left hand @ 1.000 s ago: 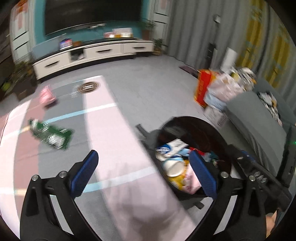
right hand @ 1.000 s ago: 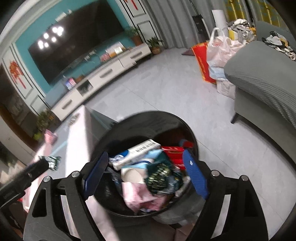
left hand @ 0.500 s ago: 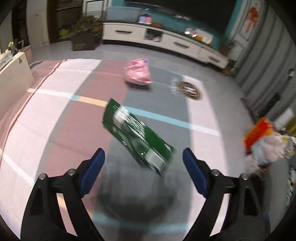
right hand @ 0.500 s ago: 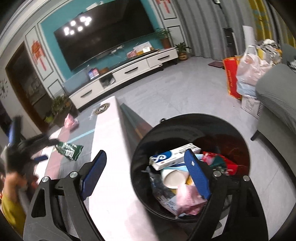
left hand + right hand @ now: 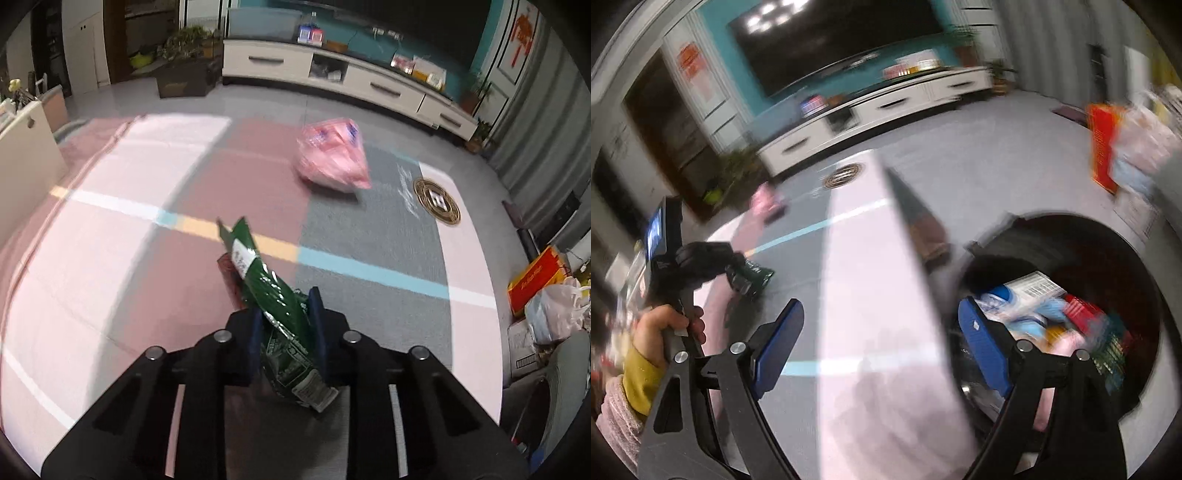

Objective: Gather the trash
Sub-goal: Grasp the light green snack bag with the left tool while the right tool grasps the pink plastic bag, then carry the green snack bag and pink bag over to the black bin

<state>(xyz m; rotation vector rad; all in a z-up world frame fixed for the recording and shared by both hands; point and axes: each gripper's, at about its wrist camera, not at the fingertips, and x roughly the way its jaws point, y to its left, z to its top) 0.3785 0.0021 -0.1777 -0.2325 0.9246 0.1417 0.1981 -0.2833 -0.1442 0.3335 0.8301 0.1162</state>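
On a pink-and-grey table (image 5: 369, 229) a green wrapper (image 5: 273, 299) stands tilted between the closing jaws of the left gripper (image 5: 284, 325), pads pinching it. Beyond lies a pink bag (image 5: 332, 158). The right gripper (image 5: 882, 343) is spread, empty, beside the bin (image 5: 1126, 258).

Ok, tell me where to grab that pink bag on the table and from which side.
Take the pink bag by its puffed upper crown, coming down from above with the open right gripper. It sits as a rounded heap on the table with nothing beside it; motion blur hides any firmer edge, so pinch loose film, a judgement only.
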